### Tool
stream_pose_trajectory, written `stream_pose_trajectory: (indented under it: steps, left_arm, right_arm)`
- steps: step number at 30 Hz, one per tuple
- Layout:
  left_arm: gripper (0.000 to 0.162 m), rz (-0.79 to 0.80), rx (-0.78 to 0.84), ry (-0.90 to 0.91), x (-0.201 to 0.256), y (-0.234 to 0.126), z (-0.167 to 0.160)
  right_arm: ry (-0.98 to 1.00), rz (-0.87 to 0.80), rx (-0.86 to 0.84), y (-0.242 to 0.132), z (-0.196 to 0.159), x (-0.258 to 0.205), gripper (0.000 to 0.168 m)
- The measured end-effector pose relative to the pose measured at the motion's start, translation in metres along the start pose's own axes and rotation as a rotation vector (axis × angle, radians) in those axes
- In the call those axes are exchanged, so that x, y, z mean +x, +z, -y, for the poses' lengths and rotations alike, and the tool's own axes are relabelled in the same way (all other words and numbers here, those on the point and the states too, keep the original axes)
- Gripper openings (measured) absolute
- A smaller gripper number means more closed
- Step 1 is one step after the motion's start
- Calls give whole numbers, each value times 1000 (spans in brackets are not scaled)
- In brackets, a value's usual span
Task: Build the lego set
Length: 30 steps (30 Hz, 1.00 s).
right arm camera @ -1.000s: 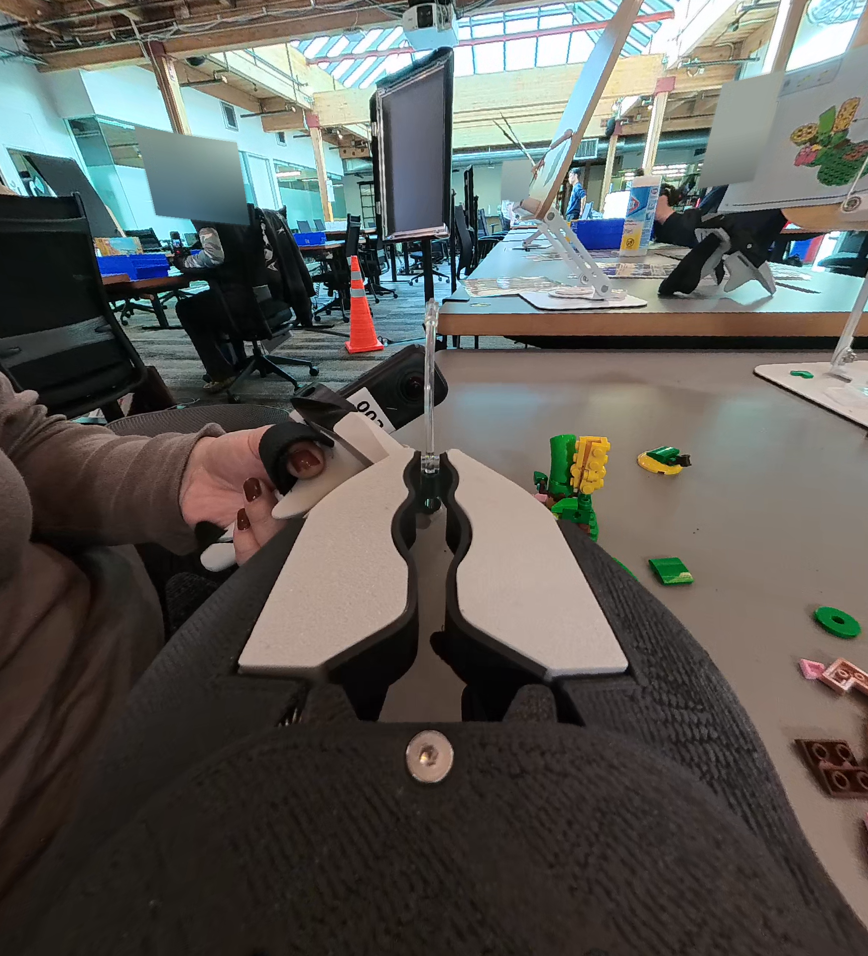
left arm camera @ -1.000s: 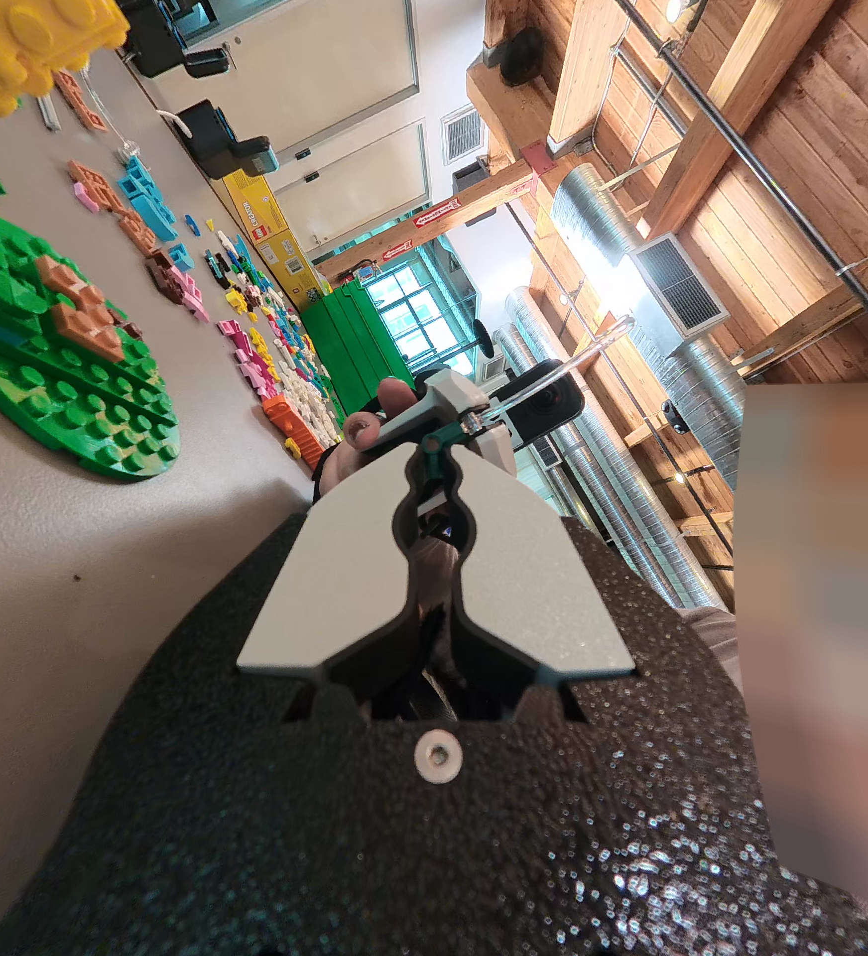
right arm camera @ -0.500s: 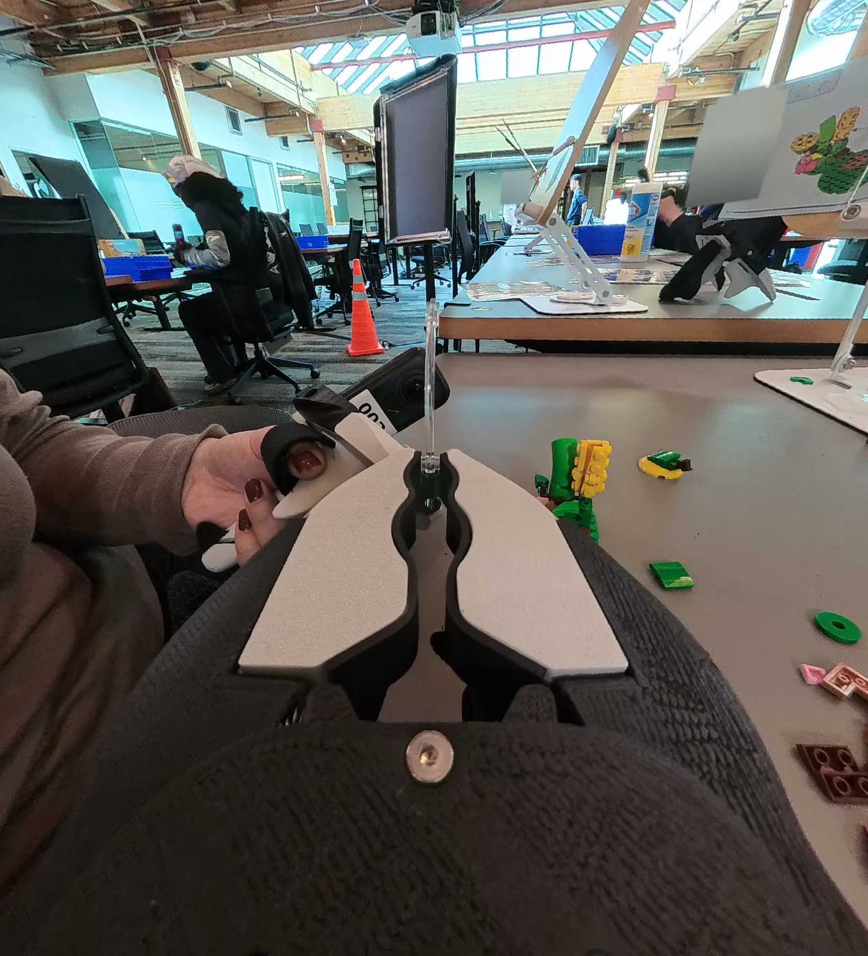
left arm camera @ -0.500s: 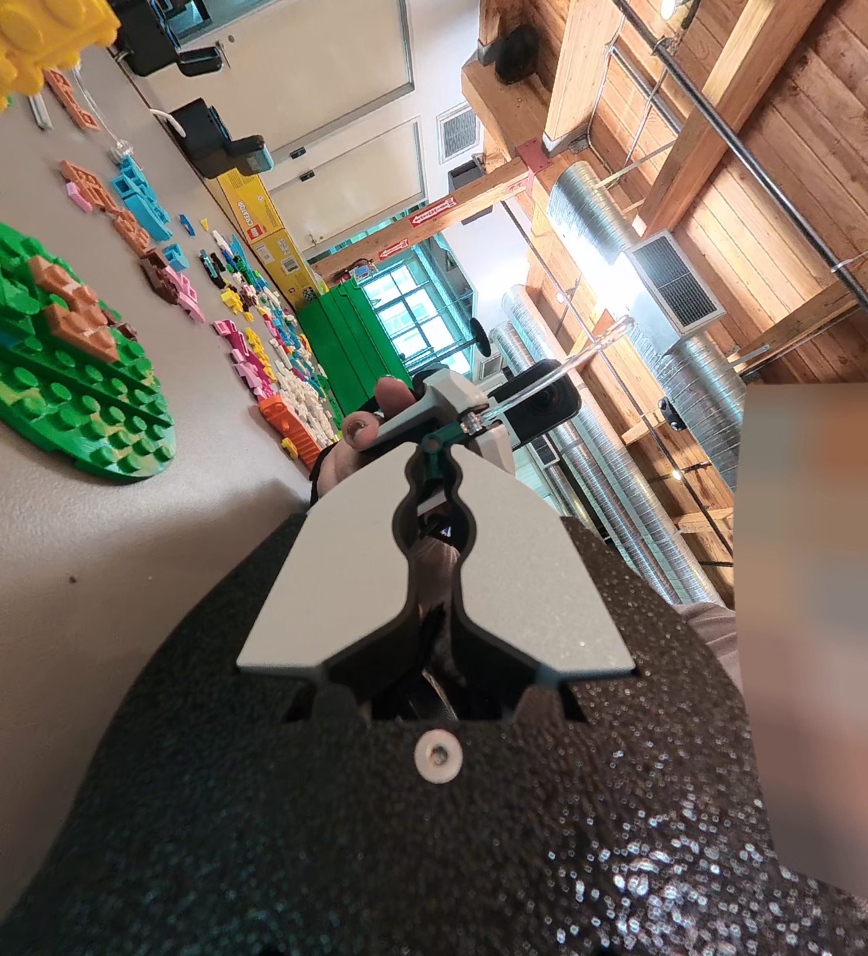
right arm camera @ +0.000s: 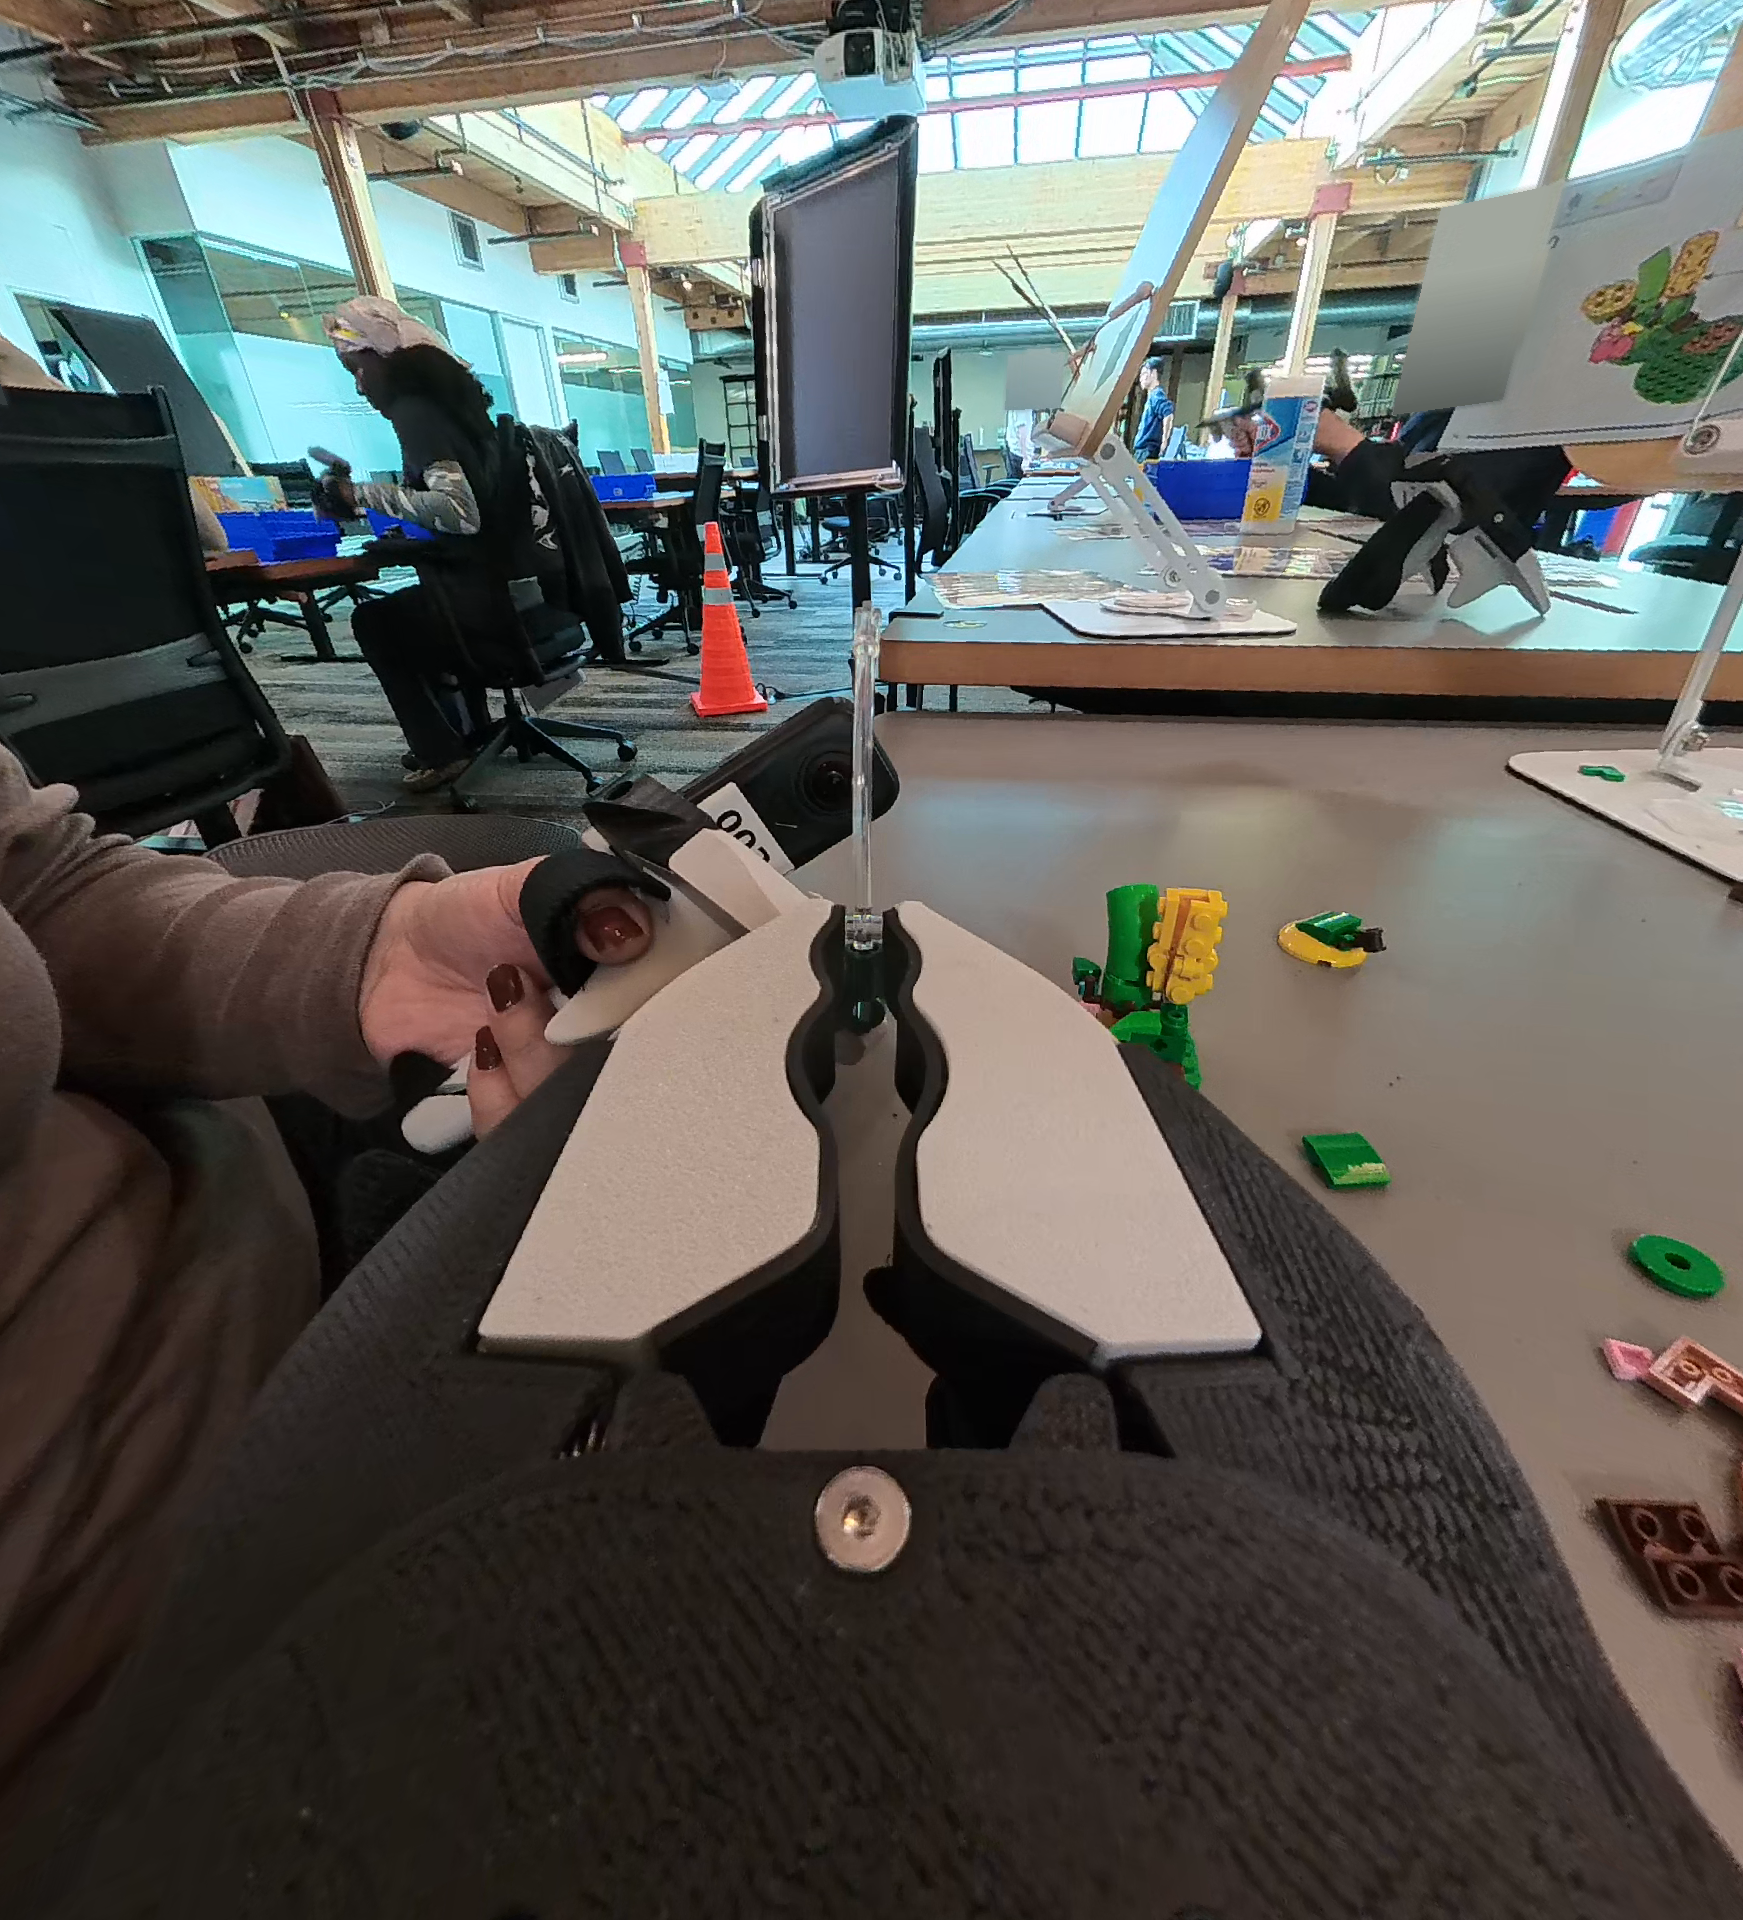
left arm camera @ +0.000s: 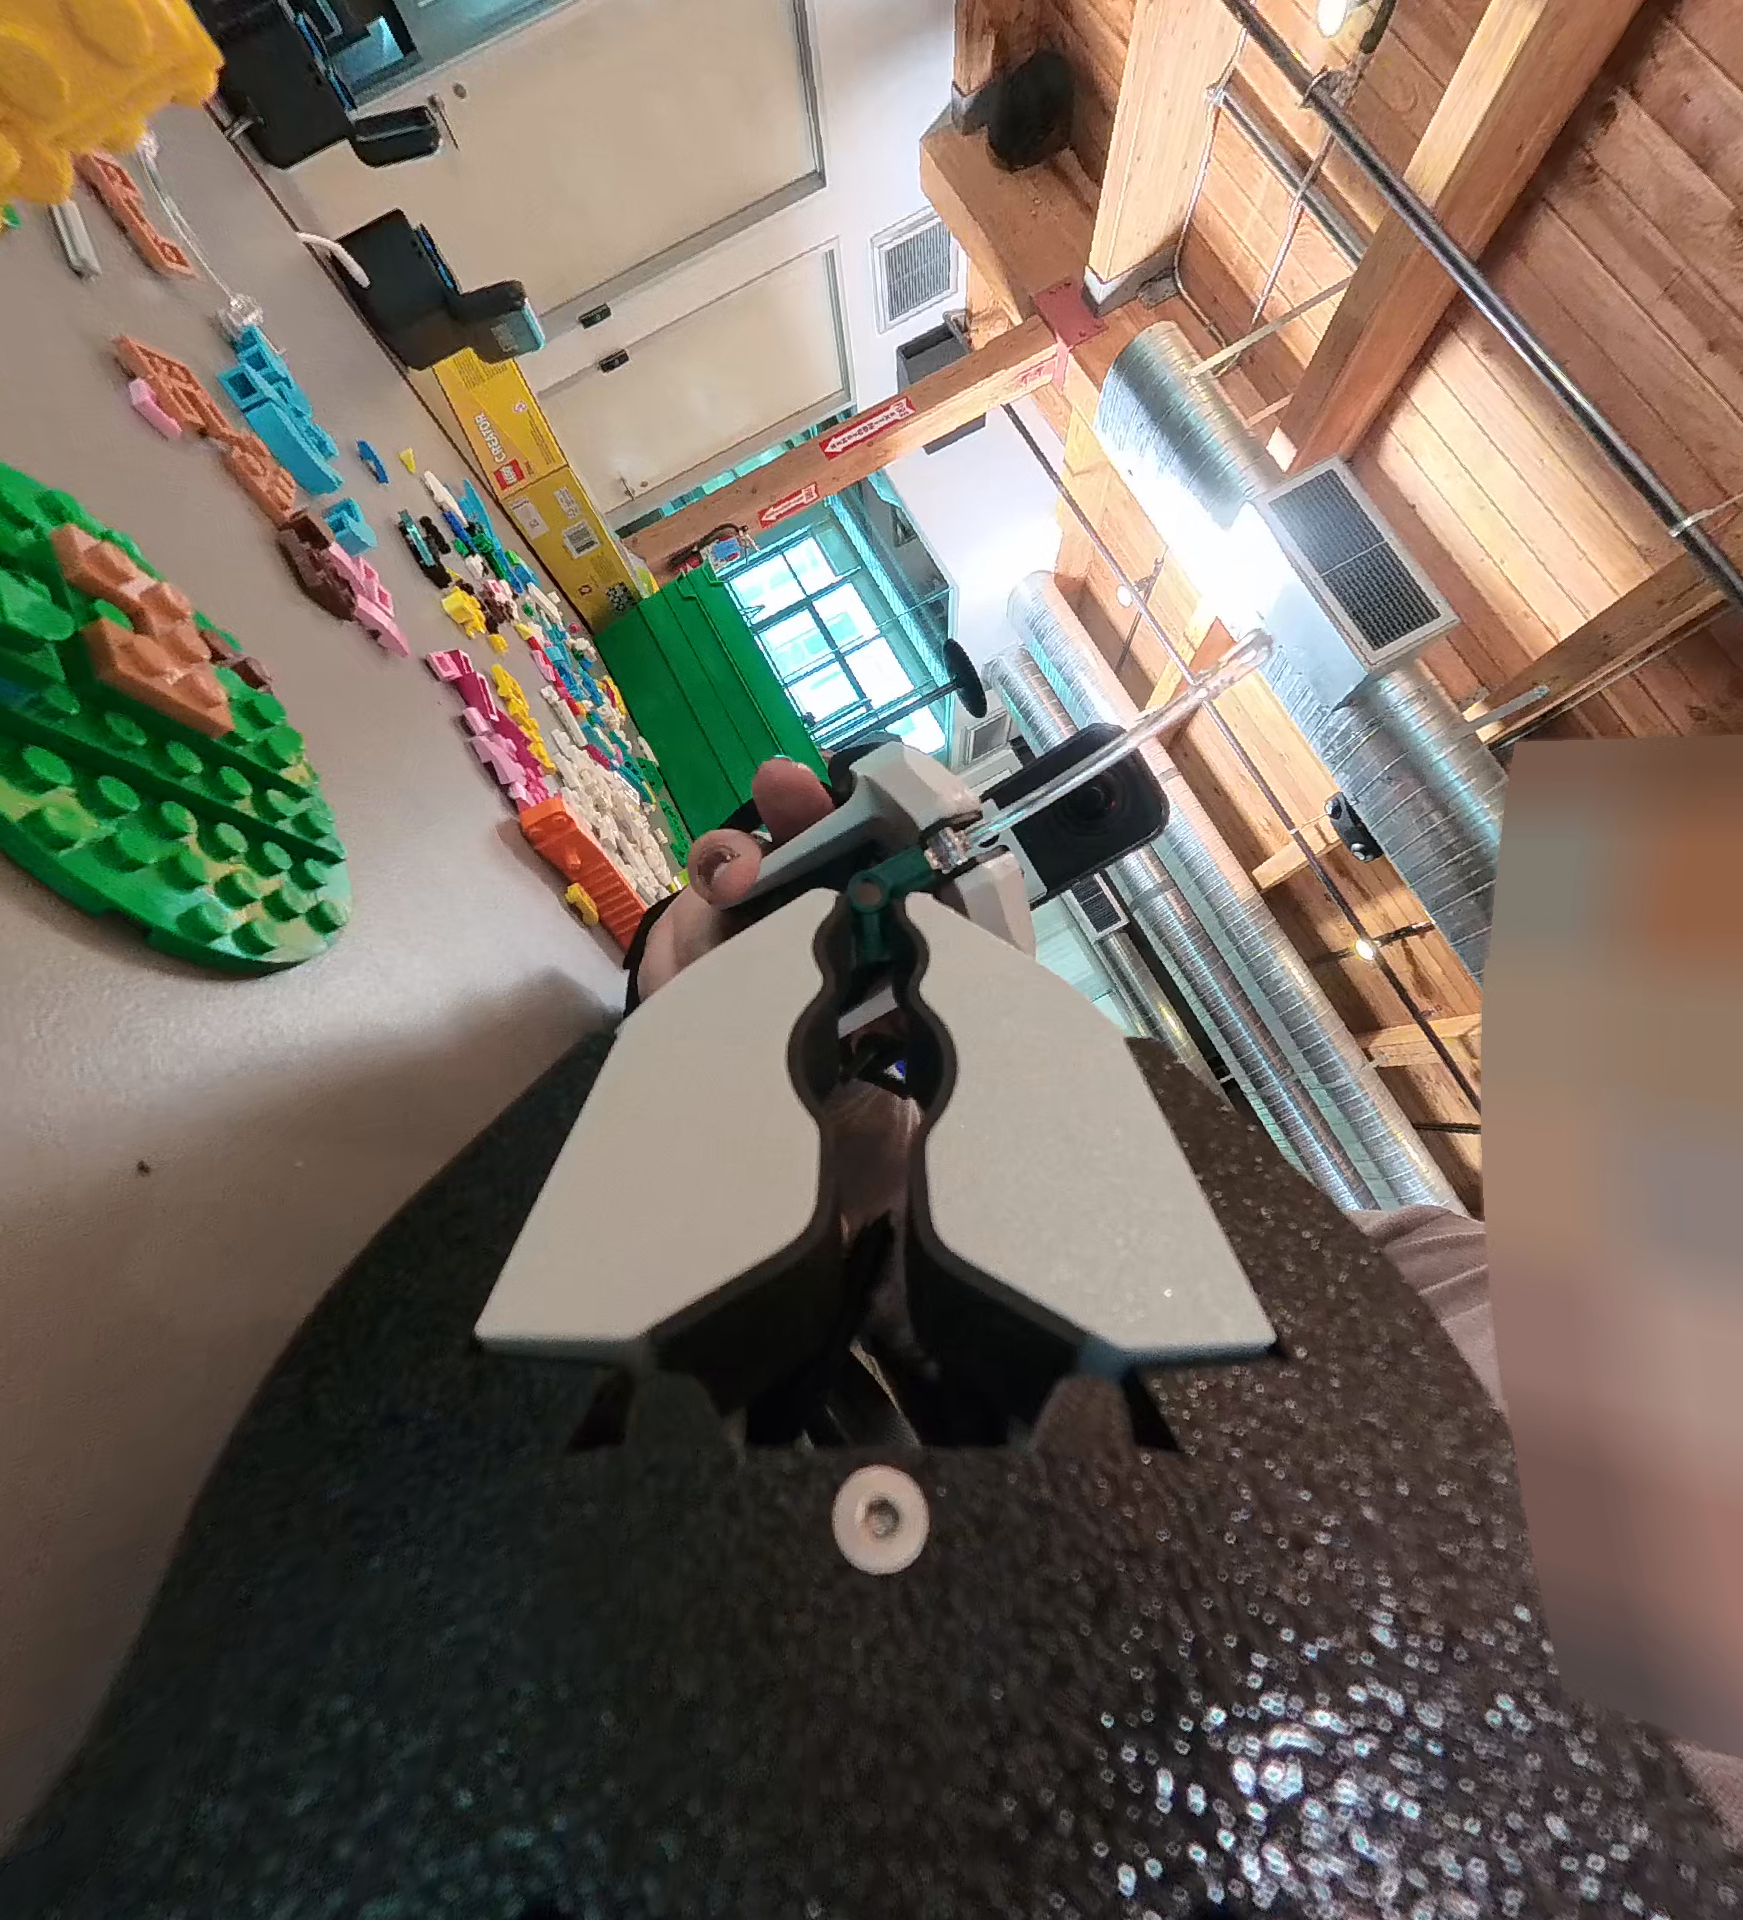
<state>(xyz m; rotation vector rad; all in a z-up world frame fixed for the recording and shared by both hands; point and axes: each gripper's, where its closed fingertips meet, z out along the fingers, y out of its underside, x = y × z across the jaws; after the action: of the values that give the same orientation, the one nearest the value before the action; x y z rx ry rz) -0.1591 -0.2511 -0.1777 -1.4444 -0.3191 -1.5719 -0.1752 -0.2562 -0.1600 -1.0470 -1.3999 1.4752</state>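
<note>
My left gripper is shut on a small dark green connector. A clear rod is joined to it and slants up to the right. My right gripper faces the left one tip to tip and is shut on the base of the clear rod, which stands upright, with the dark green connector just below in the gap. Both are held in the air off the table's near edge. The green baseplate build with brown bricks and a yellow flower lies on the grey table; it also shows in the right wrist view.
Loose pieces lie on the table: a green tile, a green ring, pink and brown bricks, several sorted bricks. A yellow box and an instruction stand stand at the back. A person's sleeve is at left.
Almost nothing. Both grippers stay shut on the joined connector and rod. The left wrist view has shifted slightly, so the green build sits a little differently in frame.
</note>
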Motion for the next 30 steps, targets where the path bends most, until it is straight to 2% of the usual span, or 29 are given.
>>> stream_pose_trajectory:
  steps: [9, 12, 17, 21, 25, 30]
  left_arm:
    - [7, -15, 13, -10, 1, -1, 2]
    - [14, -30, 33, -15, 3, -1, 5]
    - [24, -49, 44, -24, 5, -2, 7]
    - [18, -215, 155, -188, 21, -13, 22]
    - [18, -167, 117, -33, 23, -13, 19]
    - [17, -146, 62, 197, 37, -11, 23]
  right_arm:
    - [3, -14, 8, 0, 1, 1, 4]
    - [27, -26, 20, -1, 3, 4, 4]
    - [200, 17, 104, -8, 11, 12, 4]
    - [348, 122, 197, -16, 20, 12, 4]
    - [438, 195, 250, -23, 25, 13, 4]
    - [446, 199, 254, -23, 24, 14, 4]
